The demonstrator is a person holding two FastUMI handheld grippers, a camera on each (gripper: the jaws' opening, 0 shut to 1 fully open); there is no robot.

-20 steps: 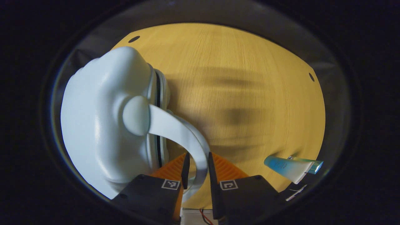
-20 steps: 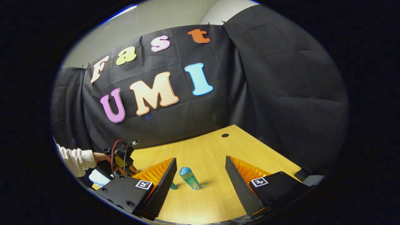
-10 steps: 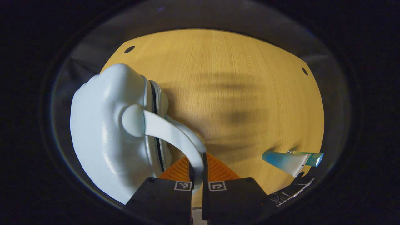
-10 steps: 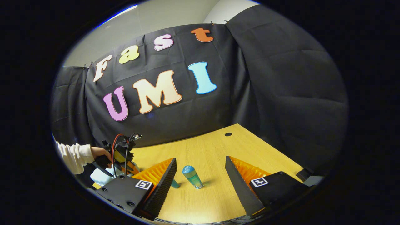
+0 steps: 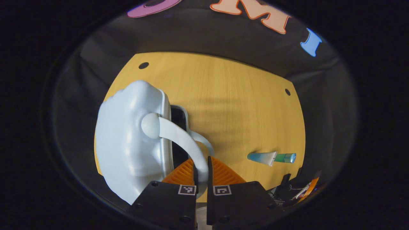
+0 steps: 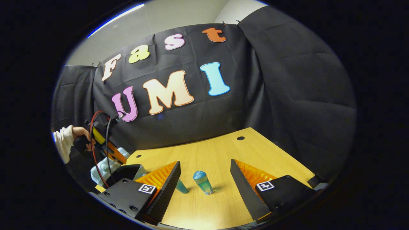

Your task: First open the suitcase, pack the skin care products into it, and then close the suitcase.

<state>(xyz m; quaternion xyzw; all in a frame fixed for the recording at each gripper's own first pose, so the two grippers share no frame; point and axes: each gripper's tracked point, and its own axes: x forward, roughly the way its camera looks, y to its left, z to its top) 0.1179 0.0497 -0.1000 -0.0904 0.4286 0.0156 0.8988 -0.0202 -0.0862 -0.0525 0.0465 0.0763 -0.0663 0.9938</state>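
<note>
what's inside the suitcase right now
The suitcase is only cracked open, its handle pinched by the left gripper. The gap shows just dark interior; any contents are hidden by the lid. The tube lies outside on the table.

Left gripper [image 5: 201,166], now clamped on the handle [image 5: 188,145], rises; suitcase [image 5: 134,150] lid apparently parts, dark gap showing.
</note>
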